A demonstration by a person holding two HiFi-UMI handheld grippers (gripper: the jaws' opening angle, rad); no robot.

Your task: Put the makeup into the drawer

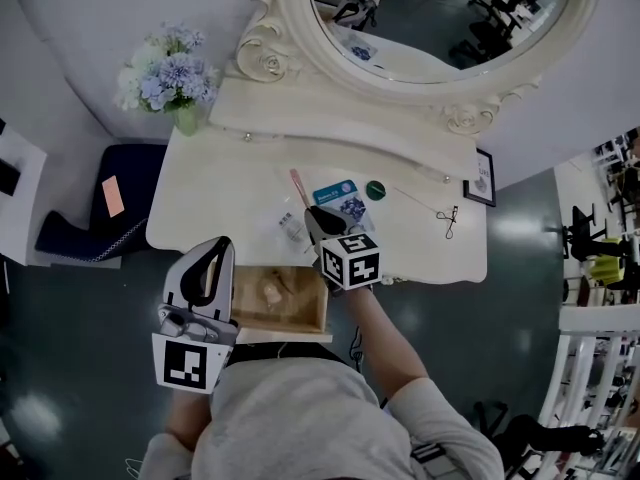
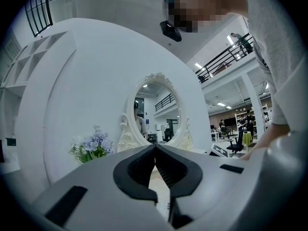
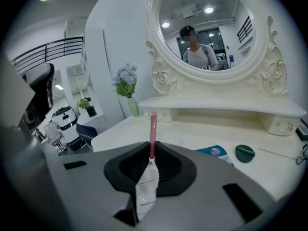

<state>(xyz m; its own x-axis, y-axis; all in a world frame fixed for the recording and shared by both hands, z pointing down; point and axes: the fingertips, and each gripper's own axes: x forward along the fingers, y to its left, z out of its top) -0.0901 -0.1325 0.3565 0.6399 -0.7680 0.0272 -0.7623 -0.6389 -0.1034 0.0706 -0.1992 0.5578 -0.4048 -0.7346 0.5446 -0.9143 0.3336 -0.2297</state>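
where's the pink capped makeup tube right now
In the right gripper view the makeup tube is clamped in the right claw, pink cap toward the mirror; in the head view it's over the tabletop, left of the blue packet.

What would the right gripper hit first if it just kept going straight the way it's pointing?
Likely the raised shelf below the mirror. The right gripper, shut on a pink-tipped makeup packet, aims across the tabletop at its front edge, so the packet's tip would touch first. Depth is unclear.
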